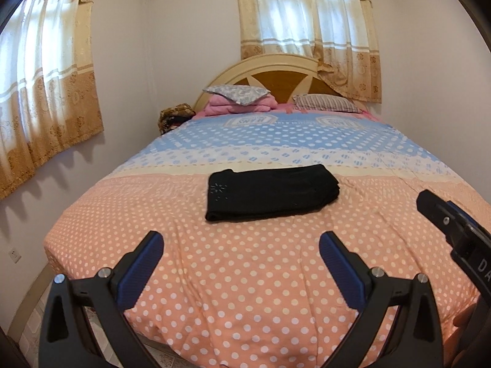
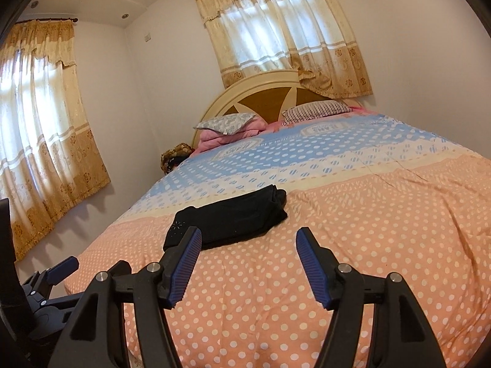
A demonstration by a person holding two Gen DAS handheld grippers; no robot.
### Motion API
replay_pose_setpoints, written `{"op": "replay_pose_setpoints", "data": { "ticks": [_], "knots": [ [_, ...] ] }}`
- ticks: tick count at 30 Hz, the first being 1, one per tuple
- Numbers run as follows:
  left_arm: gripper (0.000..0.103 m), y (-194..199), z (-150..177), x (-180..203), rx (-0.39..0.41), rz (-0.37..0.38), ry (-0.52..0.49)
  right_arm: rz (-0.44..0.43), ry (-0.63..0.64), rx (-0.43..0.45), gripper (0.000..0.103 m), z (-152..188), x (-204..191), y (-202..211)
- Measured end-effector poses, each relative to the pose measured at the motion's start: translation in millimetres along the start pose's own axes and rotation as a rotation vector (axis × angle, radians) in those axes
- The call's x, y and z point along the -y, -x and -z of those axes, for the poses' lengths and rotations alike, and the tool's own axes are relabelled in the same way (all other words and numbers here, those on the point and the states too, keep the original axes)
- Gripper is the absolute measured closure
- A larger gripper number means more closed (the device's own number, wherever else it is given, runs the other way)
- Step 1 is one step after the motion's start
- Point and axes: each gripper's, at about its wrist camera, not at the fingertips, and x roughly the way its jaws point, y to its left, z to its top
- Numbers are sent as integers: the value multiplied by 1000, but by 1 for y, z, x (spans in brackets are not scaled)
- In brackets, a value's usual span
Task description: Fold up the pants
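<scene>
We see the black pants (image 1: 271, 192) folded into a compact rectangle on the polka-dot bedspread (image 1: 245, 276), ahead of both grippers, long axis running left to right. Our left gripper (image 1: 241, 253) faces them squarely, jaws apart and empty. Our right gripper (image 2: 248, 250), also spread and empty, has them ahead and to its left. The right view shows the stacked layers at the bundle's right end (image 2: 277, 202) more plainly.

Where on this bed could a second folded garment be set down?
Free: the spotted cover between the black pants and the near edge, and the stretch right of the pants. Also the blue band beyond them. Crowded: the headboard end, with pillows and pink bedding.
</scene>
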Motion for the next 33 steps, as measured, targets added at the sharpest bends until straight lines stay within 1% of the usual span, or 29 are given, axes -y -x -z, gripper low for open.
{"op": "replay_pose_setpoints", "data": {
  "ticks": [13,33],
  "knots": [
    [0,3,1,2,18,-29,-4,-2,1,7,37,3,-2,1],
    [0,4,1,3,15,-34,-1,0,5,13,37,3,-1,3]
  ]
}}
